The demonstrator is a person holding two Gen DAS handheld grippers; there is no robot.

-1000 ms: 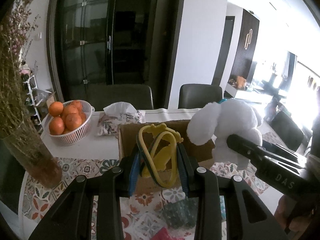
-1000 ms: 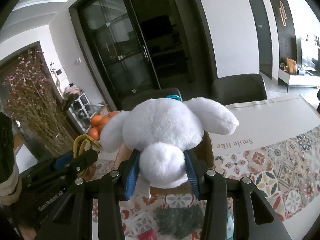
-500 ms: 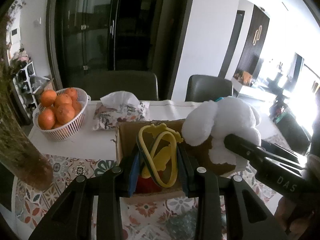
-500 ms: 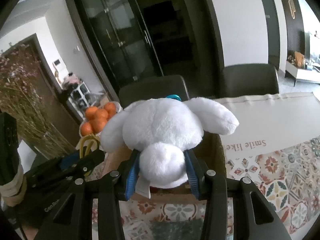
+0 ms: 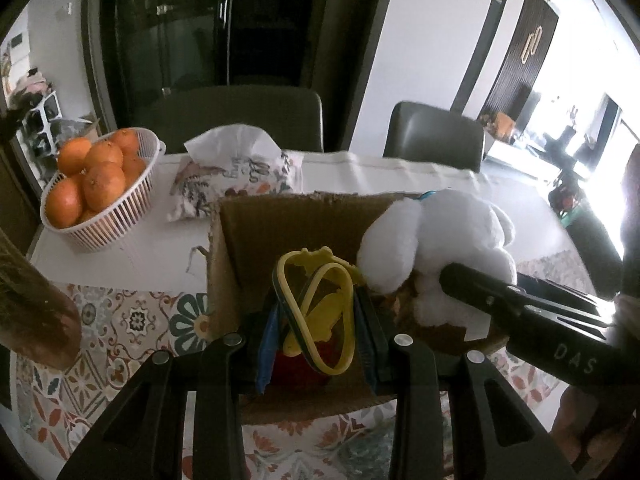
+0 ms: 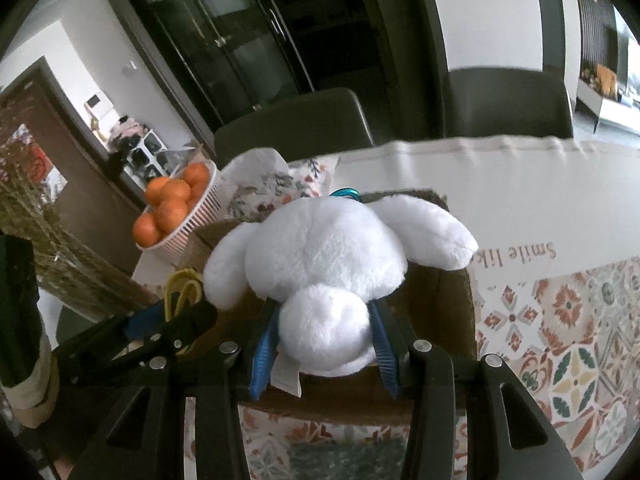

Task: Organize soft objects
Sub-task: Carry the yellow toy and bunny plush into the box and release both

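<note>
My left gripper is shut on a yellow soft toy and holds it over the open cardboard box. Something red lies inside the box below it. My right gripper is shut on a white plush toy with long ears, held over the same box. The plush also shows in the left wrist view, to the right of the yellow toy. The left gripper and yellow toy show in the right wrist view at the left.
A white basket of oranges and a tissue pack stand behind the box on the table. A vase of dried flowers is at the left. Two dark chairs stand at the far side. A patterned cloth covers the near table.
Both grippers have moved forward and down over the box with their toys still held. The box now fills more of both views.
</note>
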